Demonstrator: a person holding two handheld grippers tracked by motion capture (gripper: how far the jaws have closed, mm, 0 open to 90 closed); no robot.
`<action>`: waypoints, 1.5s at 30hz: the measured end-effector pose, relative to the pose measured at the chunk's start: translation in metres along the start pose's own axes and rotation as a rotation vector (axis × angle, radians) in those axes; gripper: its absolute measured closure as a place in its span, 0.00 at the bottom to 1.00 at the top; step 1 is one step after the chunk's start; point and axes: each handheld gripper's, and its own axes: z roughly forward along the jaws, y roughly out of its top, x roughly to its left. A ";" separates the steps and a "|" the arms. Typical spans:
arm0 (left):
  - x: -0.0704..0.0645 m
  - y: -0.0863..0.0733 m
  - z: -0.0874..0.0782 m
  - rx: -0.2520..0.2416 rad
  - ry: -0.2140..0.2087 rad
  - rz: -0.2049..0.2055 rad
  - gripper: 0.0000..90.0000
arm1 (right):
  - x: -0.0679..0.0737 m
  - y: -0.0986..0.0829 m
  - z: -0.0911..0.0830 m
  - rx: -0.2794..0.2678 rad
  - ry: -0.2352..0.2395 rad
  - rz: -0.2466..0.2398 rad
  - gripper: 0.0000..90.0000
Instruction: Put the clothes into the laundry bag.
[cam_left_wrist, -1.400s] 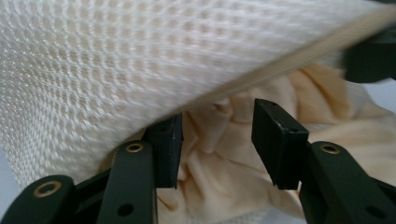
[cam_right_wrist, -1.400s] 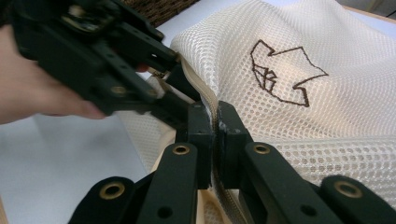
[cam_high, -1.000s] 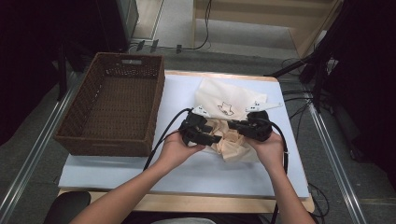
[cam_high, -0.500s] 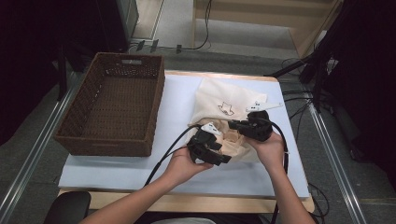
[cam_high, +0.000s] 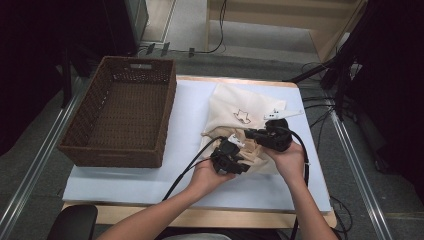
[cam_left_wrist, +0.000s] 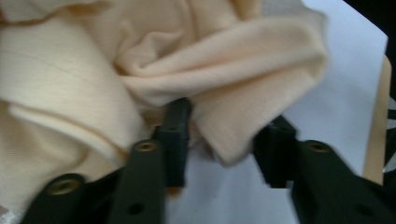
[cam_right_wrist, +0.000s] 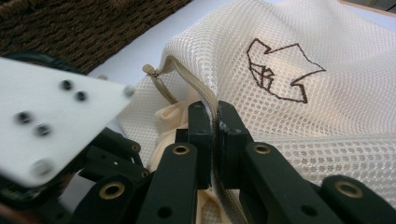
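Note:
A cream mesh bag (cam_high: 245, 107) with a brown stitched emblem (cam_right_wrist: 280, 70) lies on the right half of the table. My right gripper (cam_high: 267, 137) (cam_right_wrist: 217, 135) is shut on the bag's zipper edge (cam_right_wrist: 187, 74) and holds the mouth up. A peach cloth (cam_left_wrist: 210, 70) (cam_high: 257, 160) bunches at the bag's mouth. My left gripper (cam_high: 227, 157) (cam_left_wrist: 224, 144) is open, and a fold of the cloth hangs between its jaws without being clamped. The left gripper's white top plate (cam_right_wrist: 51, 112) shows close by in the right gripper view.
A brown wicker basket (cam_high: 120, 117) stands on the left of the white mat (cam_high: 190, 120), with nothing in it. The table's wooden front edge (cam_high: 200, 215) runs below. Cables (cam_high: 320, 105) trail off the table's right side.
My left gripper has come toward the near edge and a little right, from beside the bag's mouth down onto the bunched cloth. The right gripper has held its place on the zipper edge.

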 end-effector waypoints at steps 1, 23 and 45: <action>0.003 0.000 0.000 0.000 -0.014 -0.010 0.82 | 0.000 0.000 0.000 -0.001 0.000 0.000 0.97; 0.058 0.016 -0.067 -0.118 0.088 -0.093 0.92 | -0.002 0.001 -0.003 -0.014 -0.011 0.009 0.97; 0.053 0.038 -0.045 -0.139 0.174 -0.090 0.91 | 0.001 0.001 -0.004 -0.018 0.014 -0.002 0.97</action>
